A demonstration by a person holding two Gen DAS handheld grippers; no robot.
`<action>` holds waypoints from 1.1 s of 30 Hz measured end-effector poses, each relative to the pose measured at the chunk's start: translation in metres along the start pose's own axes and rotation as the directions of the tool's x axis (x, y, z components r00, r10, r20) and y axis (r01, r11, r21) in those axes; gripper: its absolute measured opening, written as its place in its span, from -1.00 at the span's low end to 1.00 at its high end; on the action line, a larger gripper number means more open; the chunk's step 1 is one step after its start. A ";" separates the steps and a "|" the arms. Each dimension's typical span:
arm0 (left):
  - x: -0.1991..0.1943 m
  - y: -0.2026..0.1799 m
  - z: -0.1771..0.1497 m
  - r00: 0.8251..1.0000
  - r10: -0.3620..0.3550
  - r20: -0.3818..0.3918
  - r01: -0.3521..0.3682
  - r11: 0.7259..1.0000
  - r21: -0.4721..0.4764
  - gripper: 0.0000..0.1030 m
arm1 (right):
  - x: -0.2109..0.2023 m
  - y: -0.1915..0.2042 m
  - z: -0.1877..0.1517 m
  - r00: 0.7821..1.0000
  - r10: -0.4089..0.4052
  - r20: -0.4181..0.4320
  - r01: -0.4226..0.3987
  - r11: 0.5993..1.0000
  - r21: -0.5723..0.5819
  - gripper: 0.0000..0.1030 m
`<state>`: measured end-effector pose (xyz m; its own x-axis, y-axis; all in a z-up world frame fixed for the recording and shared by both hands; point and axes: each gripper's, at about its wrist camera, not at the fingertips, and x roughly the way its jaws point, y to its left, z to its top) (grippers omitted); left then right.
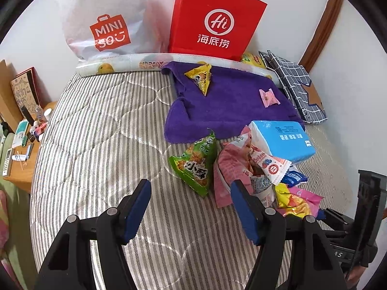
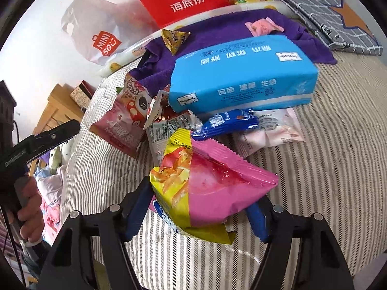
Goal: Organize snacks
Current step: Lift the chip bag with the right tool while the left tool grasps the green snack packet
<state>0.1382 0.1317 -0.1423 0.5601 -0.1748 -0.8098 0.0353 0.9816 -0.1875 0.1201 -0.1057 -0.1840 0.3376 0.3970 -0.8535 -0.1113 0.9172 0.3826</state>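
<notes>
Snacks are lying heaped mid-bed; the pink-and-yellow packet [image 2: 212, 188] is sitting crosswise between the right hand-held gripper's [image 2: 198, 215] wide fingers, while the left hand-held gripper [image 1: 191, 207] is hovering wide, empty.

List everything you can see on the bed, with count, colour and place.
Towel: 1, purple, far side of bed.
Triangle snack: 1, yellow, on towel.
Candy: 1, pink, on towel.
Tissue pack: 1, blue, on the pile.
Green snack: 1, left of pile.
Pink-yellow bag: 1, between right claw's fingers.
Blue wrapper: 1, under tissue pack.
Red bag: 1, against wall.
White bag: 1, against wall.
Left claw: open, empty.
Right claw: around bag.
</notes>
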 end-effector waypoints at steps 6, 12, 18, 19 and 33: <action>0.001 -0.006 0.000 1.000 0.001 -0.001 -0.001 1.000 -0.004 0.29 | -0.020 -0.007 -0.008 1.000 0.010 0.022 -0.009 1.000 -0.024 0.36; 0.008 -0.005 0.007 1.000 0.029 0.001 -0.029 0.999 -0.016 0.29 | -0.039 -0.021 -0.011 0.998 -0.021 0.055 0.024 0.998 -0.051 0.36; 0.027 0.004 0.019 0.996 0.084 -0.023 -0.085 0.996 -0.017 0.28 | -0.055 -0.046 -0.005 0.995 -0.043 0.086 0.046 0.998 -0.034 0.36; 0.030 0.005 0.021 0.997 0.079 -0.026 -0.079 0.997 -0.014 0.28 | -0.057 -0.048 -0.004 0.995 -0.048 0.092 0.051 0.998 -0.033 0.36; 0.078 -0.005 0.048 0.997 -0.014 -0.077 0.022 0.995 0.102 0.25 | -0.053 -0.074 0.000 0.996 -0.082 0.038 0.082 0.997 -0.007 0.35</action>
<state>0.2217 0.1171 -0.1782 0.4939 -0.1940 -0.8476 0.1320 0.9802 -0.1475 0.1106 -0.1946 -0.1676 0.3812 0.3193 -0.8676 -0.0897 0.9468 0.3090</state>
